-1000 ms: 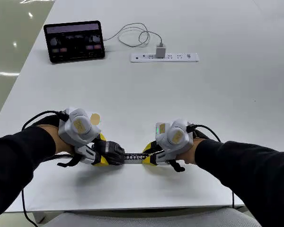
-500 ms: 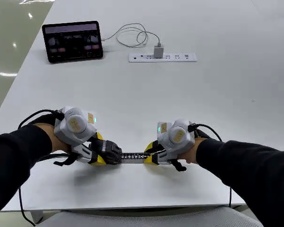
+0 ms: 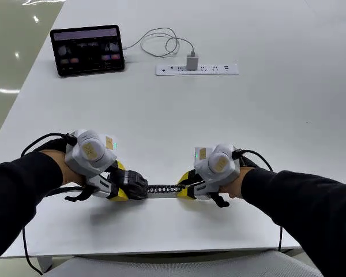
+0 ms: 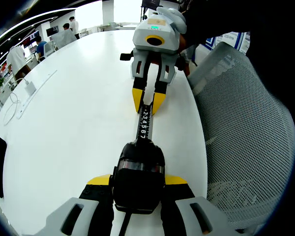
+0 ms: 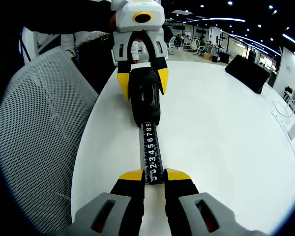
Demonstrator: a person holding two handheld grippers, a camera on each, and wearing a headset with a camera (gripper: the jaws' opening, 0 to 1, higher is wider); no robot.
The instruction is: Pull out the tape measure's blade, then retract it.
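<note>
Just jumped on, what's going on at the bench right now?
A person is working a tape measure with two handheld grippers on the white table. The left gripper is clamped on the black tape measure case. The right gripper pinches the end of the blade. A short stretch of blade spans the gap between them, with marks up to about 9 showing.
</note>
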